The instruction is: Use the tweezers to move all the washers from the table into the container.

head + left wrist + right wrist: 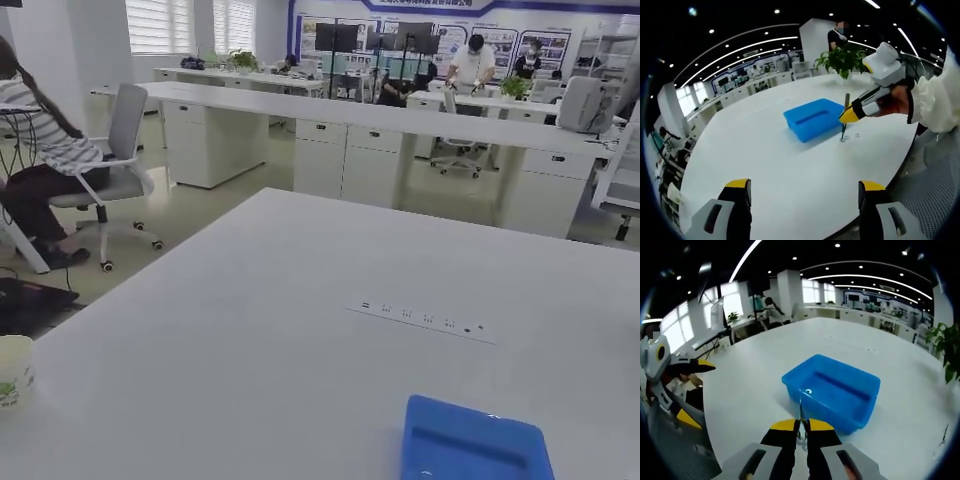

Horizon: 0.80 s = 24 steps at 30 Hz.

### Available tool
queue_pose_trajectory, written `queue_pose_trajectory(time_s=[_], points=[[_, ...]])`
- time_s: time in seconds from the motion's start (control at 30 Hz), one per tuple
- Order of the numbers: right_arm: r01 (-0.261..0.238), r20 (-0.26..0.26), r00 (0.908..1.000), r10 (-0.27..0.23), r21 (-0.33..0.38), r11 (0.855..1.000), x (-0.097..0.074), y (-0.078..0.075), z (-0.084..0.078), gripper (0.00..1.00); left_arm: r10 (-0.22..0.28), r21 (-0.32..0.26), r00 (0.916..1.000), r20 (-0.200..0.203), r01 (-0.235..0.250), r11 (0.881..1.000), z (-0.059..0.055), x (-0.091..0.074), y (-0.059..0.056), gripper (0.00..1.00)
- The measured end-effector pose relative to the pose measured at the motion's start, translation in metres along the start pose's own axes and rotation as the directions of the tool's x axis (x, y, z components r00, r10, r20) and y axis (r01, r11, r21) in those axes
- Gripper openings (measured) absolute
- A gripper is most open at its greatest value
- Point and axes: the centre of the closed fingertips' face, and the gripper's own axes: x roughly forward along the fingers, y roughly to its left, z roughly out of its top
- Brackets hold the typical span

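The blue container (475, 440) stands on the white table (250, 330) at the near edge. My right gripper (801, 426) is shut on slim tweezers (800, 409) that point toward the blue container (832, 390), which holds one washer (809, 391). In the left gripper view, the right gripper (849, 116) holds the tweezers (845, 115) upright with their tip down at a washer (844, 139) beside the container (812, 119). A second washer (857, 134) lies close by. My left gripper (802, 192) is open and empty, well back from the container.
A paper cup (12, 370) sits at the table's left edge and a flush socket strip (425, 320) in its middle. A potted plant (842, 57) stands beyond the container. A seated person (40, 160) and other desks lie past the table.
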Motion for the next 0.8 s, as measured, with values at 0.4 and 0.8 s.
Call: queue_pose_trajectory(time_s=[0.4, 0.8], points=[[0.008, 0.007, 0.9999, -0.008, -0.002, 1.000, 0.0006, -0.0030, 0.0004, 0.03, 0.002, 0.003, 0.9999, -0.017, -0.002, 1.000, -0.0028, 0.0013, 0.0011, 0.90], [0.014, 0.010, 0.9999, -0.014, -0.019, 1.000, 0.0015, -0.0057, -0.0014, 0.03, 0.009, 0.009, 0.9997, -0.024, -0.009, 1.000, -0.0039, 0.0025, 0.0024, 0.89]])
